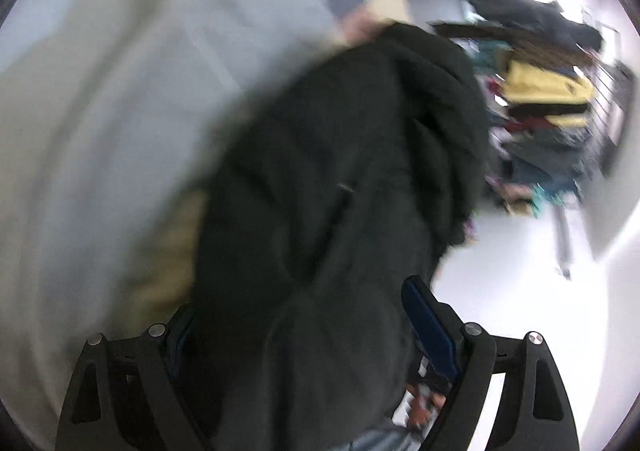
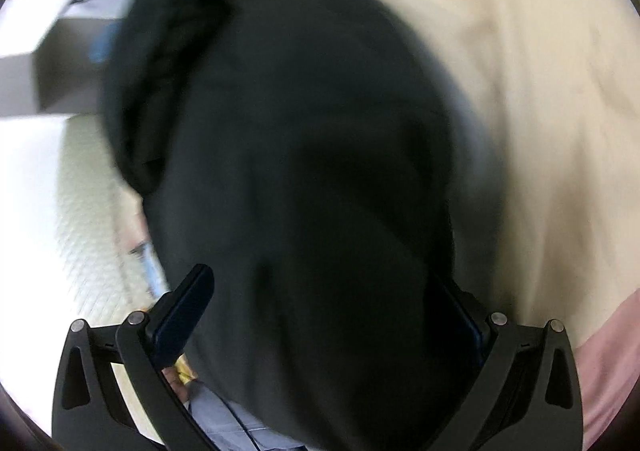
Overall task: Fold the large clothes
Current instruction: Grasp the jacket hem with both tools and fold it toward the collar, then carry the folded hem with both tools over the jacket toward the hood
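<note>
Between our left gripper [image 1: 304, 331] fingers we carry a thick bundle of dark garment [image 1: 340, 171]; its jaws stand wide around that bulk, grasping it. Our right gripper [image 2: 332, 307] is likewise spread around the same dark cloth, which fills the space between its fingers. Just beyond it lies a cream sheet [image 2: 520, 71]. Far right of the left gripper, a clothes rack [image 1: 548, 99] stands blurred.
</note>
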Available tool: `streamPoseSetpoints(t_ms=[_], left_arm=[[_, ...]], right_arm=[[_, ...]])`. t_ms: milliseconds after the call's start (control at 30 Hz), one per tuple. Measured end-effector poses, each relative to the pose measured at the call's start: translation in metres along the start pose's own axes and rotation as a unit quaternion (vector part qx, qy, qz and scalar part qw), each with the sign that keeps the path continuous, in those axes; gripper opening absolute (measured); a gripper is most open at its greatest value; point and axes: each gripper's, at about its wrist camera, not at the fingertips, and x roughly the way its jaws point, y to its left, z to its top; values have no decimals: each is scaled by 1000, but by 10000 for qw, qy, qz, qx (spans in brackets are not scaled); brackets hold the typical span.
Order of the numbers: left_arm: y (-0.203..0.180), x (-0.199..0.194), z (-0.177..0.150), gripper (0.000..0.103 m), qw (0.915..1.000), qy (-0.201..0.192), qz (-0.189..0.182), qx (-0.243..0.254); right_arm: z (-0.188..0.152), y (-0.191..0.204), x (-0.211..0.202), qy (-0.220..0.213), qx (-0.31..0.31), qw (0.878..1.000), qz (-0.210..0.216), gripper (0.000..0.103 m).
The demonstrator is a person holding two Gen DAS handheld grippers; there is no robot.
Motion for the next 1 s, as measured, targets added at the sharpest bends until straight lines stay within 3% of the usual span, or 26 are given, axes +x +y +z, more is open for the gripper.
streamPoseSetpoints(t_ms=[100, 200, 233, 367, 500, 600, 700, 733, 833, 867, 1000], left_arm=[[-21, 0, -5, 88, 9984, 77, -350, 441], [-33, -3, -8, 88, 9963, 20, -521, 676], [-33, -2, -8, 88, 9967, 4, -489, 654], [-13, 9, -4, 88, 9997, 21, -39, 254], [-4, 18, -3, 86, 9997, 117, 189, 122], [-10, 24, -6, 86, 9990, 161, 313, 288], [-15, 33, -7, 83, 9978, 226, 466, 406], [-16, 34, -7, 81, 9977, 240, 471, 422], [-13, 31, -8, 65, 9973, 308, 422, 516], [-15, 32, -9, 51, 9966, 350, 486, 572], [-16, 26, -12, 23, 9963, 369, 485, 612]], right_arm=[[0, -4, 3, 44, 37, 9998, -167, 103], [-4, 12, -1, 99, -281, 9992, 269, 103], [-8, 22, -6, 60, -551, 9967, 593, 103], [-19, 50, -24, -141, -1299, 9835, 1253, 103], [-24, 57, -30, -274, -1439, 9779, 1490, 103], [-18, 38, -23, -193, -1012, 9881, 1139, 98], [-12, 25, -8, -11, -525, 9974, 488, 86], [-11, 20, -4, 40, -457, 9984, 345, 77], [-10, 23, -4, -28, -513, 9987, 42, 49], [-12, 28, -6, -103, -600, 9981, 33, 41], [-27, 55, -36, -645, -1222, 9889, 556, 28]])
